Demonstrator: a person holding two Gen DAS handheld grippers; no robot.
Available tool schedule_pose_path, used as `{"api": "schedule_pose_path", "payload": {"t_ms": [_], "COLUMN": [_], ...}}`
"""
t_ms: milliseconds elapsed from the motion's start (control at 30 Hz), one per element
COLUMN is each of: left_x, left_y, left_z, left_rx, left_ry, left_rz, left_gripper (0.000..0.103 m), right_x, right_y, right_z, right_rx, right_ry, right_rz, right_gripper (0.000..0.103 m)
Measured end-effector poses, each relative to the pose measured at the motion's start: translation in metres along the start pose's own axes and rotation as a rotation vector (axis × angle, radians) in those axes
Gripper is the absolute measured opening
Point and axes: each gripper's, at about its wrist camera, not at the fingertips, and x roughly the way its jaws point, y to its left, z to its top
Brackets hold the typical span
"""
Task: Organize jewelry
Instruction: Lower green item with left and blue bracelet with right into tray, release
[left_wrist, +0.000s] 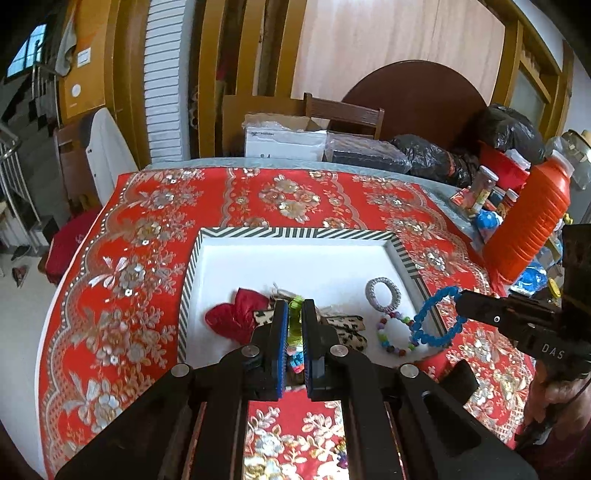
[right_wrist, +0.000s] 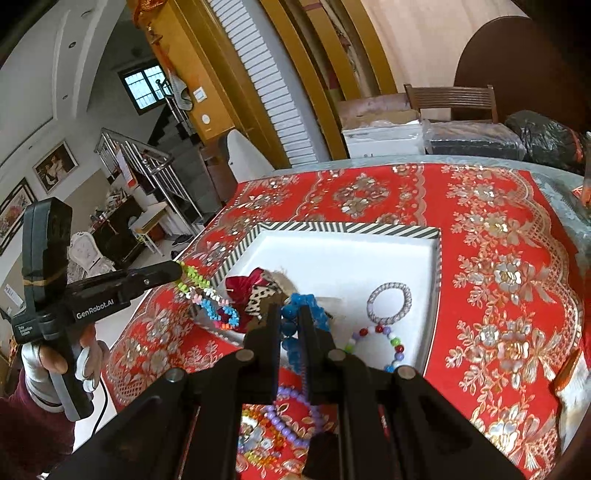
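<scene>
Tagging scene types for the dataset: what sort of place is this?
Likely a home living or dining room: a table under a red embroidered cloth, a staircase with framed pictures on the wall, and a wooden chair.

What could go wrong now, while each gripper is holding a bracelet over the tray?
1. The blue bracelet hangs from the right gripper by one edge, over the striped tray rim. It might catch there or drop onto the cloth.
2. The multicoloured bracelet dangles from the left gripper outside the tray; a slip may land it on the tablecloth.
3. Either loop may tangle with the beaded bracelet lying in the tray.
</scene>
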Motion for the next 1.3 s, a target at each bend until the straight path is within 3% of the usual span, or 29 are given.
{"api": "schedule_pose_path", "payload": {"t_ms": [333,600,800,1000,1233,1300], "left_x": [0.034,0.087,0.124,0.148,0.153,0.151], "left_y": [-0.001,0.01,0.049,0.086,0.092,0.091], "left_z": [0.038,0.065,0.059,0.044,0.035,0.034], "left_rx": [0.012,-0.048,-0.13,-0.202,-0.203,-0.197], "left_ry": [0.001,0.019,0.064,0.105,0.113,0.115], "left_rz": [0.011,-0.013,0.041,0.09,0.093,0.09], "left_gripper": [0.0,0.0,0.0,0.0,0.0,0.004], "right_x": [0.037,0.082,0.126,0.175,0.205,0.206], "right_y": [-0.017,-0.037,-0.049,-0.046,-0.036,-0.038], "right_z": [0.023,0.043,0.053,0.054,0.048,0.046], "right_rx": [0.025,0.04,0.044,0.052,0.048,0.065], "right_ry": [0.025,0.068,0.134,0.197,0.25,0.267], "right_rz": [-0.037,-0.111,-0.169,-0.157,-0.126,-0.119], "right_gripper": [0.009,0.009,0.009,0.009,0.009,0.015]}}
